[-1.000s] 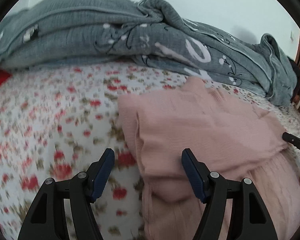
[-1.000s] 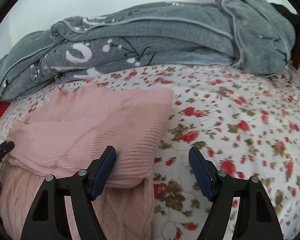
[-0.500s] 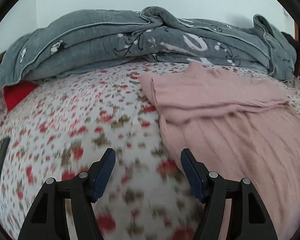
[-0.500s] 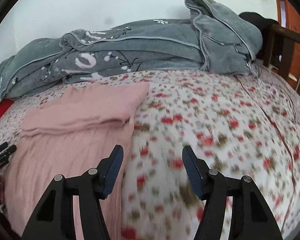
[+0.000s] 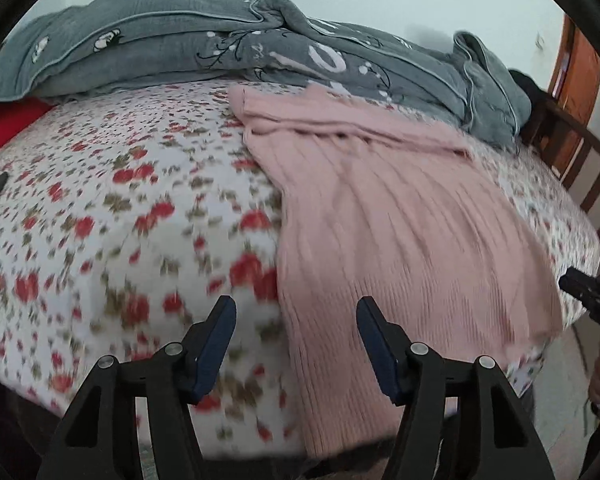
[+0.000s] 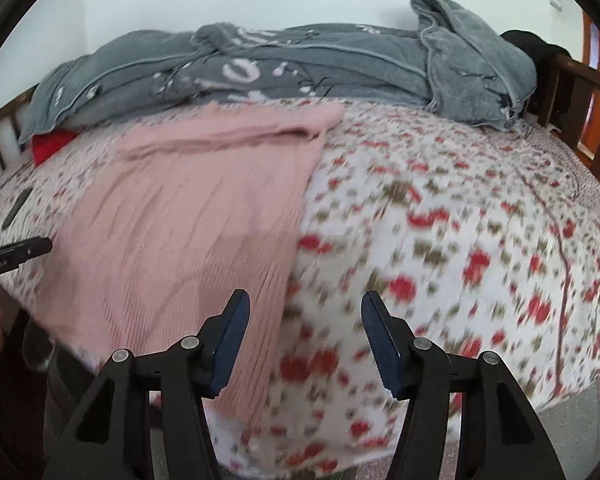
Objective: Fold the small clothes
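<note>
Here, left gripper (image 5: pixel 296 344) and right gripper (image 6: pixel 305 340): fingers half spread and closing, nothing between them, touching nothing. Pink ribbed knit sweater (image 5: pixel 384 216) lies flat on the floral bed sheet (image 6: pixel 460 216), top folded over, hem draping the edge. Rumpled grey quilt (image 5: pixel 228 40) behind.

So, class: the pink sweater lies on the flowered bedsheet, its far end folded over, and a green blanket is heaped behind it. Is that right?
Not quite. The blanket is grey, not green, as the right wrist view shows. The pink sweater does lie on the flowered bedsheet, far end folded over.
</note>
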A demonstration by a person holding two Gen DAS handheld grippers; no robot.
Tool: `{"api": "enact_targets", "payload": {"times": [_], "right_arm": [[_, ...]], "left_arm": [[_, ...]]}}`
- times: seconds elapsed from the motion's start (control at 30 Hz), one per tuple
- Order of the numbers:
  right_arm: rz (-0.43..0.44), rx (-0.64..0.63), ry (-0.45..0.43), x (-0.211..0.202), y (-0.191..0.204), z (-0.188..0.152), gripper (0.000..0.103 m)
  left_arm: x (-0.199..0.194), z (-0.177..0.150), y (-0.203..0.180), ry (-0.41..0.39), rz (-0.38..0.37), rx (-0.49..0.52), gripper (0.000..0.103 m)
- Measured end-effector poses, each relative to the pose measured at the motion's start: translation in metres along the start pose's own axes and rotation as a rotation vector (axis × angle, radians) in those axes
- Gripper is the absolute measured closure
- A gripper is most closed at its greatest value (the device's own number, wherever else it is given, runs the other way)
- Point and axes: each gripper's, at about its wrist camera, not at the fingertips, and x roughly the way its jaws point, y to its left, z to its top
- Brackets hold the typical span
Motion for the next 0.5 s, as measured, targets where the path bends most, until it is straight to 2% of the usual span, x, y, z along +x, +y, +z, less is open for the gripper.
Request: {"api": "enact_targets", "payload": {"times": [0.13,0.2,0.27,0.3,0.5], "right_arm": [[0.073,0.036,0.028,0.001,0.0,-0.023,0.048],[0.099,0.052,0.044,0.004,0.001,-0.032,0.051],[0.107,0.066,0.062,0.01,0.0,-0.04,0.055],[0.115,0.077,0.068,0.013,-0.001,-0.042,0.059],[0.185,0.132,0.076,0.018,0.0,-0.052,0.061]], "left_arm": [[-0.003,-0.021,-0.001,0.029,-0.022,-0.037,0.043],[0.0,-0.026,0.002,0.054,-0.041,-0.064,0.059],[0.004,-0.029,0.003,0.076,-0.042,-0.076,0.067],[0.006,-0.03,0.003,0.077,-0.04,-0.077,0.067],[0.012,-0.033,0.001,0.072,-0.066,-0.109,0.068]]}}
